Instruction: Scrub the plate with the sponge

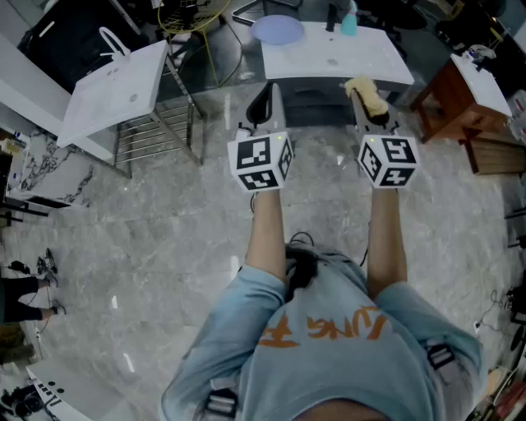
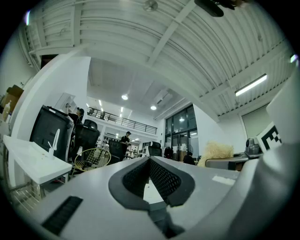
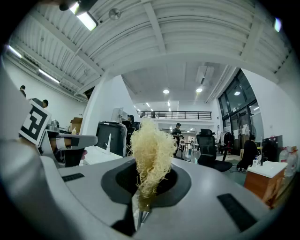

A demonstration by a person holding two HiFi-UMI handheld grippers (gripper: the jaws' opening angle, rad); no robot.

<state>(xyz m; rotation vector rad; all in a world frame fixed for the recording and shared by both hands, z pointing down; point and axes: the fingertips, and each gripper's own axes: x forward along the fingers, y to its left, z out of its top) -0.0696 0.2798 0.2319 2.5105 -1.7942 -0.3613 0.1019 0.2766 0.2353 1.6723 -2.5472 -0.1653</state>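
A pale blue plate [image 1: 277, 30] lies on the far left part of a white table [image 1: 362, 59], well ahead of both grippers. My right gripper [image 1: 367, 105] is shut on a yellowish fibrous sponge [image 1: 366, 94]. In the right gripper view the sponge [image 3: 151, 152] stands up from between the jaws of that gripper [image 3: 147, 173]. My left gripper [image 1: 261, 103] is held level beside it, shut and with nothing in it. Its closed jaws [image 2: 150, 163] point towards the ceiling in the left gripper view, with the sponge [image 2: 216, 152] off to the right.
A teal bottle [image 1: 349, 20] stands at the table's far edge. A white basin top with a faucet [image 1: 115, 86] over a wire rack [image 1: 156, 136] is at the left. A brown wooden cabinet [image 1: 456, 94] stands at the right. Grey marble floor [image 1: 148, 247] lies below.
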